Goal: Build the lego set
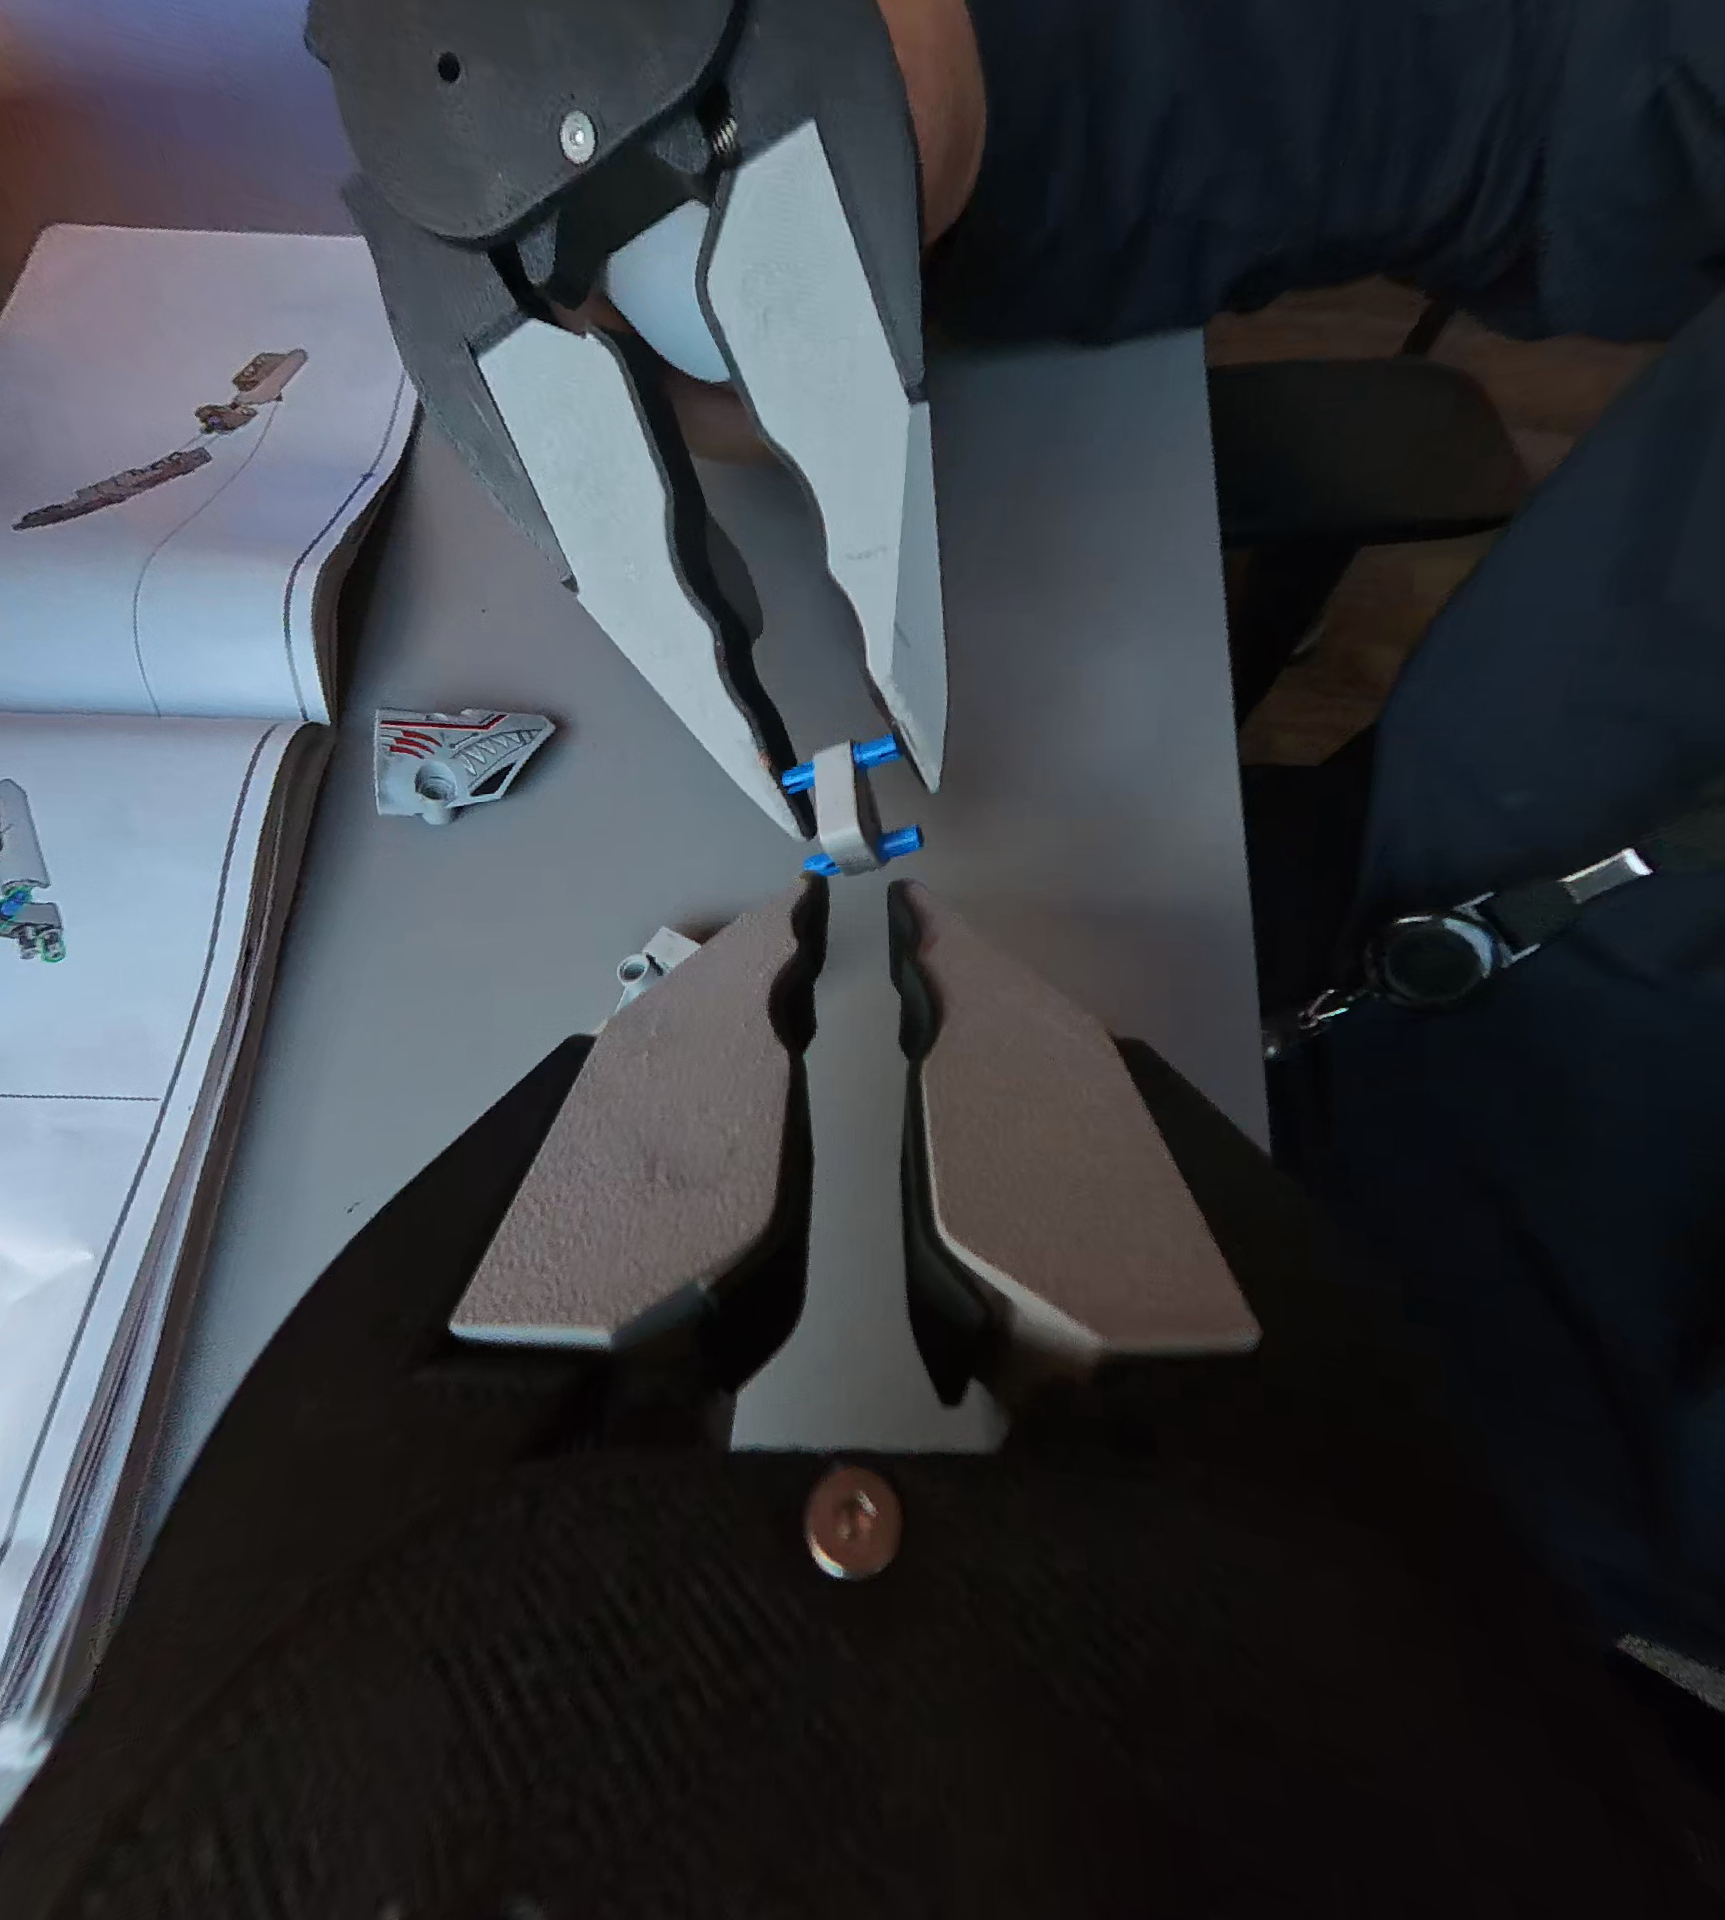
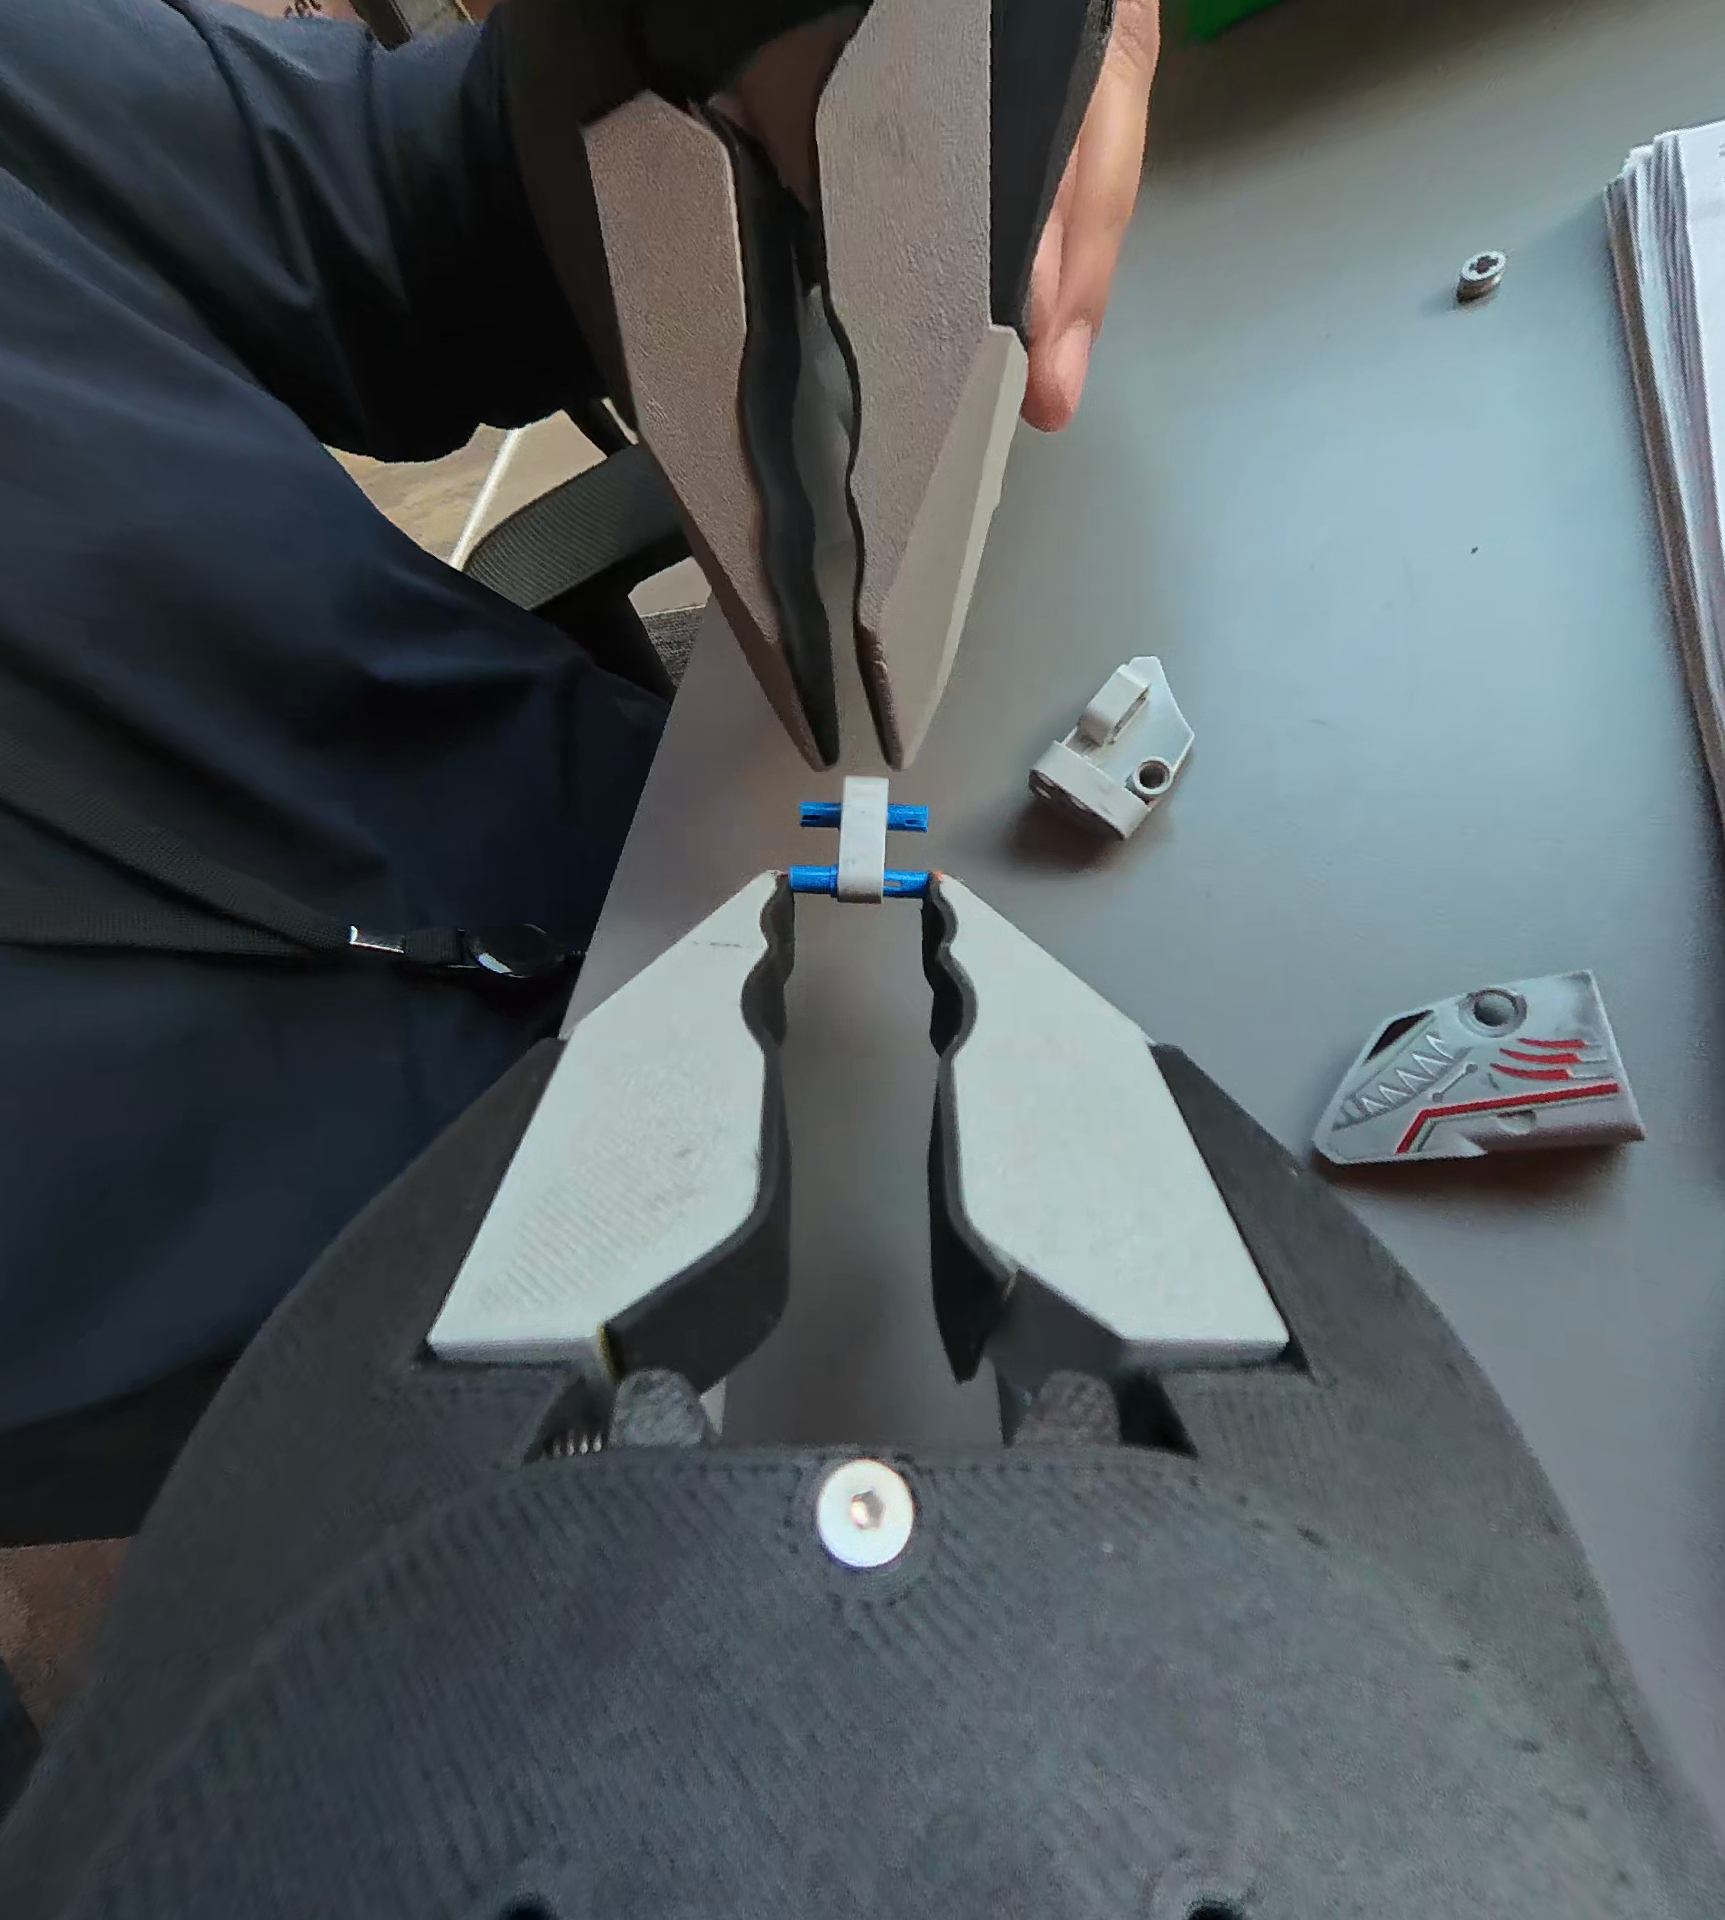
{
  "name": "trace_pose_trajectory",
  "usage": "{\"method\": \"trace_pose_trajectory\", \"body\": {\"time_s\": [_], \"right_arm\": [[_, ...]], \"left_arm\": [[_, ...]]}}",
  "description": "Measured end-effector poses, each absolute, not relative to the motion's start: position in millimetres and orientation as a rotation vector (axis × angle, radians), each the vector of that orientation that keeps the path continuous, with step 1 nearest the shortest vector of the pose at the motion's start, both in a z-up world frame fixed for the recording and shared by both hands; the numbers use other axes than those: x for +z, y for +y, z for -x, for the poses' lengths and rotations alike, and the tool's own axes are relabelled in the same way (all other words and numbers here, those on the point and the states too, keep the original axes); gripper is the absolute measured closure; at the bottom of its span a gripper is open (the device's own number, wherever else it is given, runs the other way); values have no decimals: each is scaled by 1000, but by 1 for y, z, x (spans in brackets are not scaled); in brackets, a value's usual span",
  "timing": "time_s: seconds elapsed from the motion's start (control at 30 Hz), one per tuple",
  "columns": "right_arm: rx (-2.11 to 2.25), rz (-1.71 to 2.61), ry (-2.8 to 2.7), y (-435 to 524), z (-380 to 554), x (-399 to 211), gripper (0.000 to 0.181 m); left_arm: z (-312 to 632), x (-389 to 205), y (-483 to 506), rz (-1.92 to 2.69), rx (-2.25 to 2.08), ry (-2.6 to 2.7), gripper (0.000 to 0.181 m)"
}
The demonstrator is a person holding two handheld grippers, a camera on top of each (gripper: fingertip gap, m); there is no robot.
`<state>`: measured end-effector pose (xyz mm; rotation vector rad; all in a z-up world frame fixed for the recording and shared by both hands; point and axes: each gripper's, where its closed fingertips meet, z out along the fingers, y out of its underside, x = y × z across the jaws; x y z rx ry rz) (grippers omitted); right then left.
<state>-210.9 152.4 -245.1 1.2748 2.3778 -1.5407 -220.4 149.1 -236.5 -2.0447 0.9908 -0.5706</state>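
Above the matte grey bench, a short grey beam with two blue ridged pins is pinched at one pin's ends by the right tool; the left tool, narrowly parted, holds nothing.

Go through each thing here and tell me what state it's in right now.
Right gripper: shut on the pin piece, pinching one blue pin by its ends.
Left gripper: nearly closed, empty, just short of the pin piece.
Pin piece: held above the table.
Printed panel: lying loose.
Grey bracket: lying loose.
Instruction booklet: open.

Left gripper's finger hides most of a grey piece, booklet cropped
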Motion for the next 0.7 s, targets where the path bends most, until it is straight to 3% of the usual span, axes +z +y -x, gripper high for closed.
{"method": "trace_pose_trajectory", "body": {"time_s": [0.03, 0.47, 0.7], "right_arm": [[-1533, -1273, 2379, 152, 211, -246, 160], [-1464, -1193, 2452, 139, 208, -253, 160], [-1289, -1423, 2634, 156, 222, -268, 161]], "left_arm": [[219, -234, 149, 2036, -600, 977, 173], [208, -240, 145, 2097, -708, 872, 175], [223, -259, 153, 2236, -525, 581, 175]]}}
